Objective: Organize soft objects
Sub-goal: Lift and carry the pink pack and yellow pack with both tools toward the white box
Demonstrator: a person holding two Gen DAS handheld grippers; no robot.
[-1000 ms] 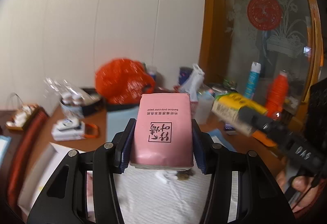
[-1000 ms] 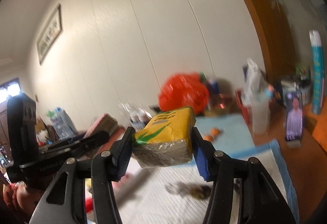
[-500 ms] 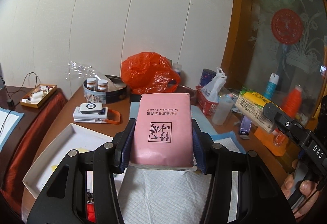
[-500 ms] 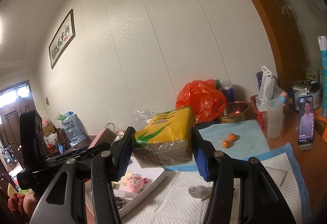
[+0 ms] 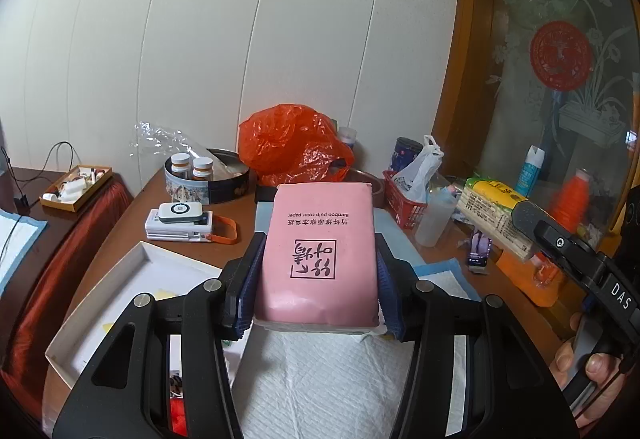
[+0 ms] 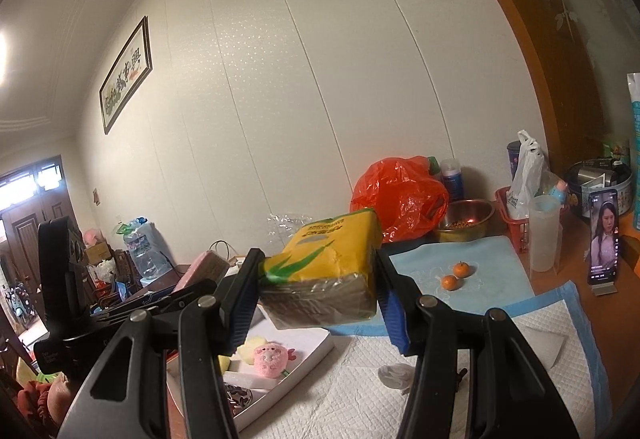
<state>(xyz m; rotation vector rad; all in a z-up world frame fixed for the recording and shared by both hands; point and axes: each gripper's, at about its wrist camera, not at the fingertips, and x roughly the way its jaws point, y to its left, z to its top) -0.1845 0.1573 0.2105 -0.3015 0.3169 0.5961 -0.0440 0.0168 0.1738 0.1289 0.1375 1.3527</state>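
- The pink tissue pack [image 5: 318,251] sits in the middle of the left view, up off the worktop [image 5: 132,223]. The left gripper [image 5: 318,277] has its blue fingers [image 5: 250,279] pinching the pack on both sides.
- The yellow tissue pack [image 6: 328,267] is in the middle of the right view. The right gripper [image 6: 318,293] has its blue fingers [image 6: 390,303] pinching it on both sides, and it hangs in the air too.
- In the left view the yellow pack shows again at 3 o'clock from the pink one, well apart from it. A hand [image 5: 592,371] holds that gripper's handle at 4 o'clock.
- Under both packs lies a white quilted pad [image 5: 340,379] on the worktop.
- A white tray [image 6: 288,363] lies at 7 o'clock from the yellow pack. A small pink plush toy [image 6: 272,357] is in it.
- Two little oranges [image 6: 456,275] sit on a blue mat [image 6: 492,259] at 3 o'clock from the yellow pack.
- An orange plastic bag [image 5: 292,147] sits at 12 o'clock behind the pink pack, near the wall.
- A phone [image 6: 604,235] stands at the far right of the right view.
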